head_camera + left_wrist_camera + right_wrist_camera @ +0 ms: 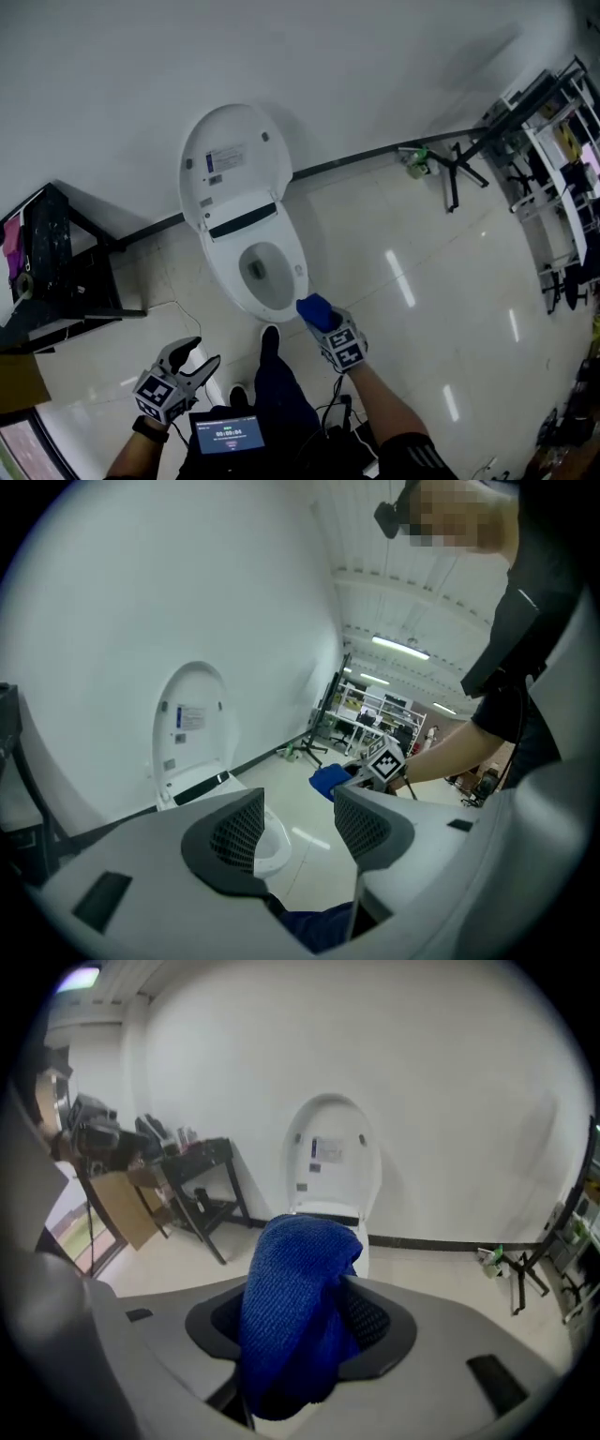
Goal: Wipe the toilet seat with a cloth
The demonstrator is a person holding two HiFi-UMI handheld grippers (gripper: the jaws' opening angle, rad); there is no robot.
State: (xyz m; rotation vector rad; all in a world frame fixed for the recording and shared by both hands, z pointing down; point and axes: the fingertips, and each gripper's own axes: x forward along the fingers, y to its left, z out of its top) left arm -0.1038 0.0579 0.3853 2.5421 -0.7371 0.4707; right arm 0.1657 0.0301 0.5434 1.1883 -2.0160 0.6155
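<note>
A white toilet (267, 281) stands against the wall with its lid (230, 159) raised; the seat rim (298, 272) rings the bowl. My right gripper (323, 323) is shut on a blue cloth (315, 310), held just at the seat's front right edge. In the right gripper view the blue cloth (295, 1312) bulges out between the jaws and hides the bowl; the lid (335, 1162) shows behind it. My left gripper (197, 361) hangs open, low and left of the toilet, holding nothing. In the left gripper view the toilet (202, 780) lies beyond its open jaws.
A black metal stand (56, 272) sits left of the toilet against the wall. A tripod base (455, 169) and shelving racks (553, 159) stand at the right. A phone screen (228, 438) and the person's dark legs are below.
</note>
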